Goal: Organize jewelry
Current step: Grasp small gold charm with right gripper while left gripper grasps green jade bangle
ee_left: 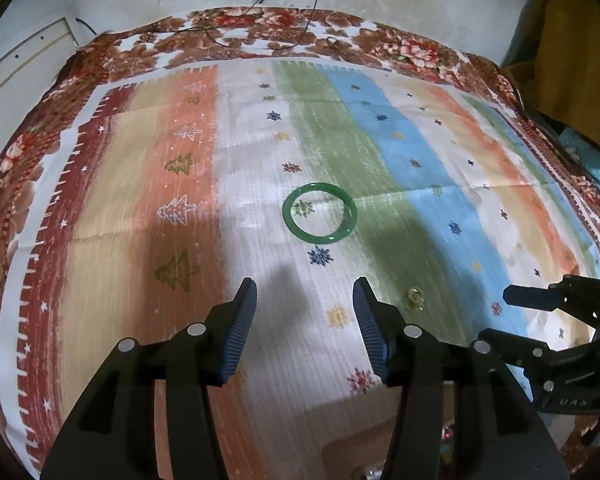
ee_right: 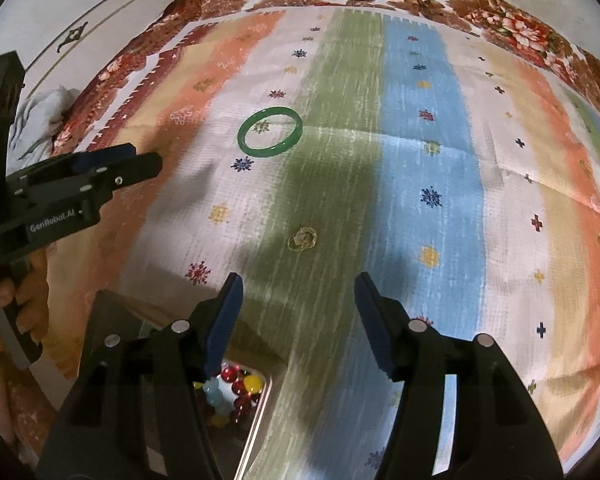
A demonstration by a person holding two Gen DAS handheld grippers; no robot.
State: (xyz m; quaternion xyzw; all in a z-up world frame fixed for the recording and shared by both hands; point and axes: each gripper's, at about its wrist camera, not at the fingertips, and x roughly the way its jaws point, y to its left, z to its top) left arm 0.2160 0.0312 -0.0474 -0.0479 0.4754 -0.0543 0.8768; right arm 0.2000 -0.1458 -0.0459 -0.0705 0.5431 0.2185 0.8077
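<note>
Green bangle [ee_left: 319, 213] flat on cloth [ee_left: 140, 184], ahead of L gripper [ee_left: 304, 300]; both grippers' jaws apart, empty.

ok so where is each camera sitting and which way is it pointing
Left wrist: on the left gripper, facing forward over the cloth at the bangle; own open fingers show, right gripper at right.
Right wrist: on the right gripper, aimed at the rings; open fingers, left gripper, hand, tray.
Shared: bangle, rings, cloth.
</note>
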